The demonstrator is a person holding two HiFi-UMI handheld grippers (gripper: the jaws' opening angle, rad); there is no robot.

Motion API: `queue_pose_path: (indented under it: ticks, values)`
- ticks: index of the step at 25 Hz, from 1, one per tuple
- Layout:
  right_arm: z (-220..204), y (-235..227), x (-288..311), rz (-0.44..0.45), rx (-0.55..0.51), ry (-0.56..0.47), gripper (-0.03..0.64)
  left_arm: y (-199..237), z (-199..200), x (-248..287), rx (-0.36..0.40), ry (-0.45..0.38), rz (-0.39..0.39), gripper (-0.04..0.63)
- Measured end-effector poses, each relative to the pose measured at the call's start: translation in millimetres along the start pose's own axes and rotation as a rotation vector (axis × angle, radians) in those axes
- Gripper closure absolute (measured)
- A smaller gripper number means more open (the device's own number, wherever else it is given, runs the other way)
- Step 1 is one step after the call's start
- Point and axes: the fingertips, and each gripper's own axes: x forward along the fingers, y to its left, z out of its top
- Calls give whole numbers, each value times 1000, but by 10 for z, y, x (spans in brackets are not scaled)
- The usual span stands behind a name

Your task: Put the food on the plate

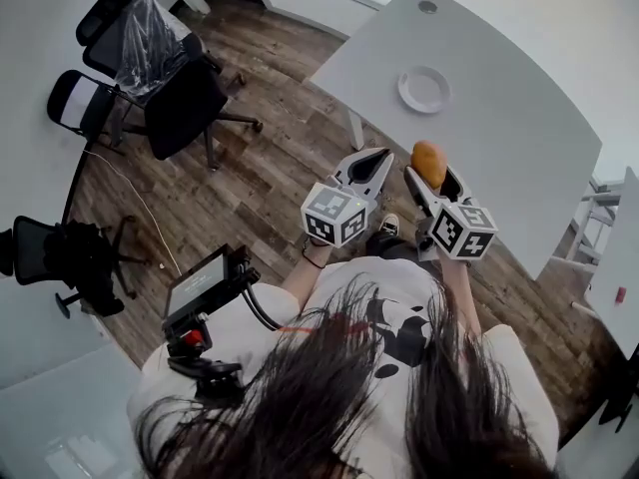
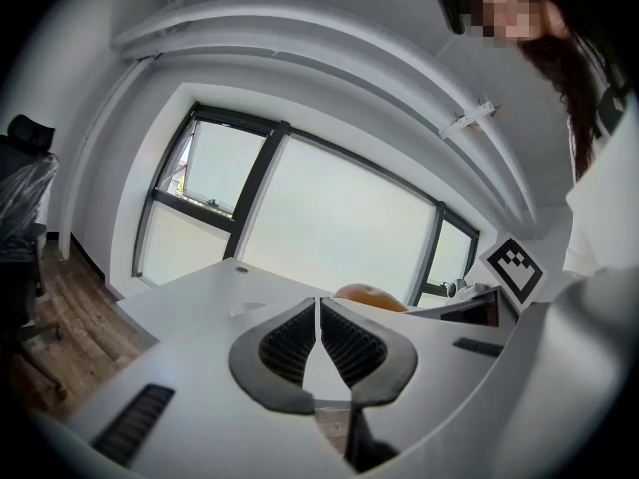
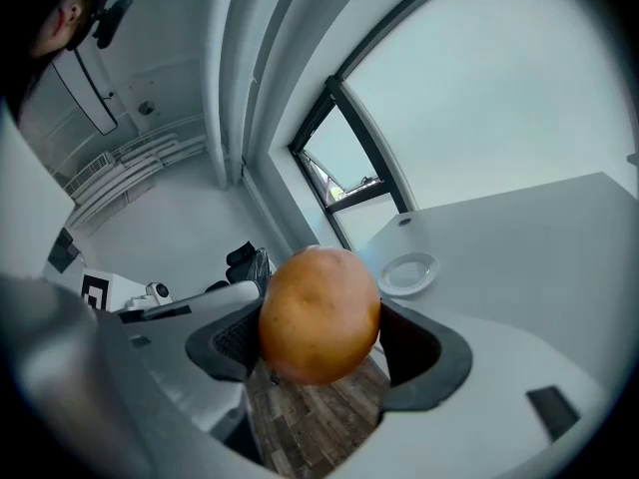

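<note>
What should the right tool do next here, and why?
Probably carry the right tool forward over the table toward the white plate. Its jaws are clamped on the round orange-brown food, held above the wooden floor short of the table edge. The plate lies bare farther ahead, so the food must travel before any release.

Only the top of the food peeks over the left gripper in its own view. Head view: its lower half's buried in the right gripper. Can't tell what food.
</note>
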Motion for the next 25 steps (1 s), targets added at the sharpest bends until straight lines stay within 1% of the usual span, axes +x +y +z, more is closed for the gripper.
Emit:
queue_pose_path:
  ticks: [6,11,18,25]
  values:
    - [279,-247,364,37,-4,14,259,189,144,477,6,3,11,589]
    - [405,-422,503,47,7,16,259,221,159,705,13,20,13,589]
    - [410,-591,579,34,48,24,259,304,147,869,15,54,16,589]
    - [510,-783,739,-12,81,2,259,430,174,1107,25,89,-40,589]
